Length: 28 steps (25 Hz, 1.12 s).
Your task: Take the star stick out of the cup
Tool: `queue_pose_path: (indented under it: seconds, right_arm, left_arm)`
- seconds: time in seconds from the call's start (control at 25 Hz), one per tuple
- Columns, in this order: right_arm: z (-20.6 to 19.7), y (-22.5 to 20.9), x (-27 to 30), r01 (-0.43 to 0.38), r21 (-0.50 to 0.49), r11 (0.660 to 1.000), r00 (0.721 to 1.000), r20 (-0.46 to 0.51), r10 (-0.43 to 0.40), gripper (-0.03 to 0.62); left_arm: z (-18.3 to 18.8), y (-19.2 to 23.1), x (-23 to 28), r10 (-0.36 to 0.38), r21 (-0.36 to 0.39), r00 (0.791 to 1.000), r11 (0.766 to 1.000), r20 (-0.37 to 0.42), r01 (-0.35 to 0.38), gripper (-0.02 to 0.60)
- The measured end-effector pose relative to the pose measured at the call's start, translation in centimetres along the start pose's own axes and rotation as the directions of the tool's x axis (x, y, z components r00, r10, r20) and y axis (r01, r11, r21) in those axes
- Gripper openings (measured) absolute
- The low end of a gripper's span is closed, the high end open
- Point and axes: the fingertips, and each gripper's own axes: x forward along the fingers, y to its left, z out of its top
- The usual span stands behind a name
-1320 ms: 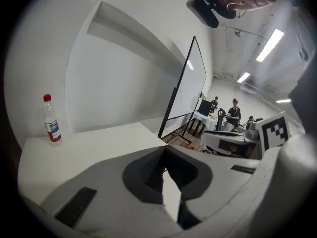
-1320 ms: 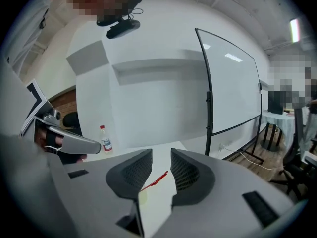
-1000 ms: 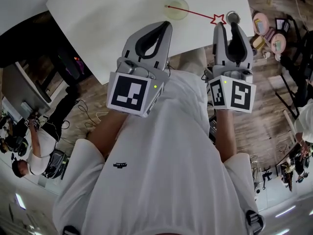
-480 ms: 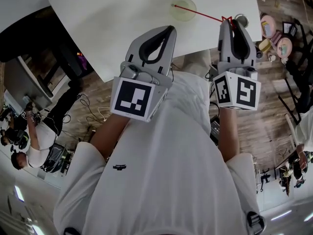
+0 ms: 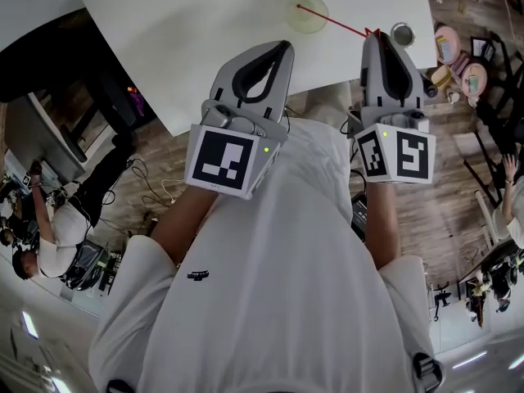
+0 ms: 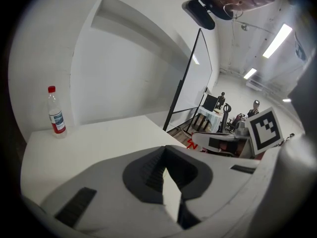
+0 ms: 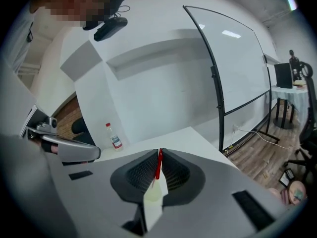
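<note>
In the head view a pale translucent cup (image 5: 307,13) stands on the white table (image 5: 205,23). A thin red star stick (image 5: 332,20) leans out of it toward the right. Its star end lies at the tips of my right gripper (image 5: 377,37). In the right gripper view the red star stick (image 7: 159,163) sits upright between the two ribbed pads, whose jaws are closing and pinch it. The cup (image 7: 153,193) shows pale through the gap below. My left gripper (image 5: 283,49) hovers over the table's near edge, shut with nothing in it, short of the cup.
A small metal tin (image 5: 402,33) stands on the table just right of my right gripper. A water bottle (image 6: 56,118) stands at the table's far side by the white wall. A whiteboard (image 7: 237,68) stands beyond the table. The table's near edge runs under both grippers.
My right gripper's jaws have closed from wide open onto the star end of the stick. Both grippers moved slightly forward toward the table. The cup has stayed in place.
</note>
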Motion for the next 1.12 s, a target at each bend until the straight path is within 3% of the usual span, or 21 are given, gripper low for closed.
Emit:
queue_pose_path:
  seconds: [0.68, 1.12]
  right_arm:
    - [3.3, 4.1, -2.5, -0.061, -0.077, 0.995, 0.997, 0.050, 0.065, 0.018]
    - [6.6, 5.2, -5.9, -0.064, -0.104, 0.993, 0.989, 0.128, 0.077, 0.018]
  left_arm:
    - [1.8, 0.2, -3.3, 0.006, 0.017, 0.997, 1.000, 0.073, -0.007, -0.003]
    - [3.9, 1.6, -6.4, 0.041, 0.028, 0.978, 0.998, 0.204, -0.048, -0.003]
